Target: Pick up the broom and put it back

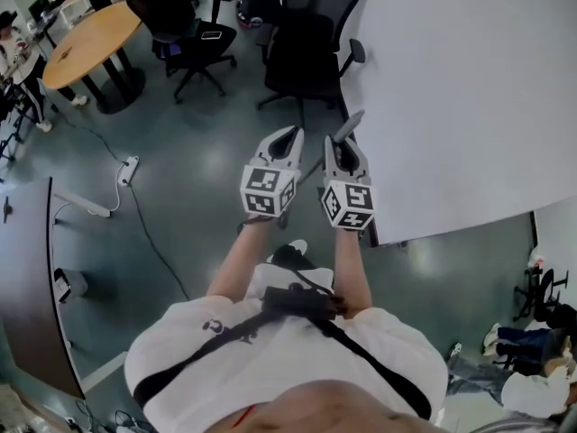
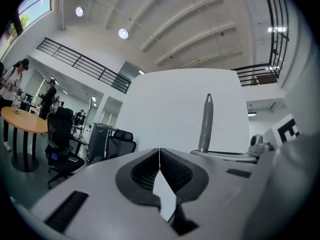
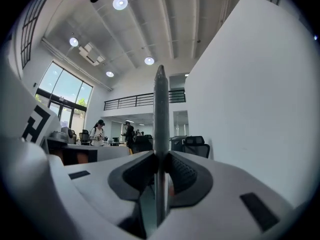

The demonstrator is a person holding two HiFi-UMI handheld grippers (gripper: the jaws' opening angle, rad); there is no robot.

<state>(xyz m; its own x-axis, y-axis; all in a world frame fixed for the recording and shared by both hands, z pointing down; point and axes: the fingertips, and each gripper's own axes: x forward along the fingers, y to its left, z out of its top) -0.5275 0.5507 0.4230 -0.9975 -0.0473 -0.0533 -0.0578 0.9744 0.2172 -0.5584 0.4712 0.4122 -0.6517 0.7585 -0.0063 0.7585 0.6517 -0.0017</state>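
The broom handle (image 3: pixel 160 114) is smooth dull grey — metal or plastic, unclear. The right gripper (image 3: pixel 161 156) has ribbed, matt black pads (image 3: pixel 184 174). At ten o'clock the round table (image 1: pixel 90 34) has a wood top; the floor (image 1: pixel 189 152) is faintly glossy.

My left claw (image 2: pixel 159 156) and right claw (image 3: pixel 160 159) are pale grey, with black ribbed pads (image 2: pixel 145 171). Their marker cubes (image 1: pixel 268 190) carry black-and-white square patterns. The broom handle (image 3: pixel 160 114) is a plain mid-grey. Below me, the floor (image 1: pixel 180 152) is dark grey-green and the wall panel (image 1: pixel 451 88) is white. The round surface (image 1: pixel 90 39) has an orange-tan top on black legs, and the office chairs (image 1: pixel 306 43) are black. My shirt (image 1: pixel 207 341) is white, crossed by a black strap (image 1: pixel 361 350).
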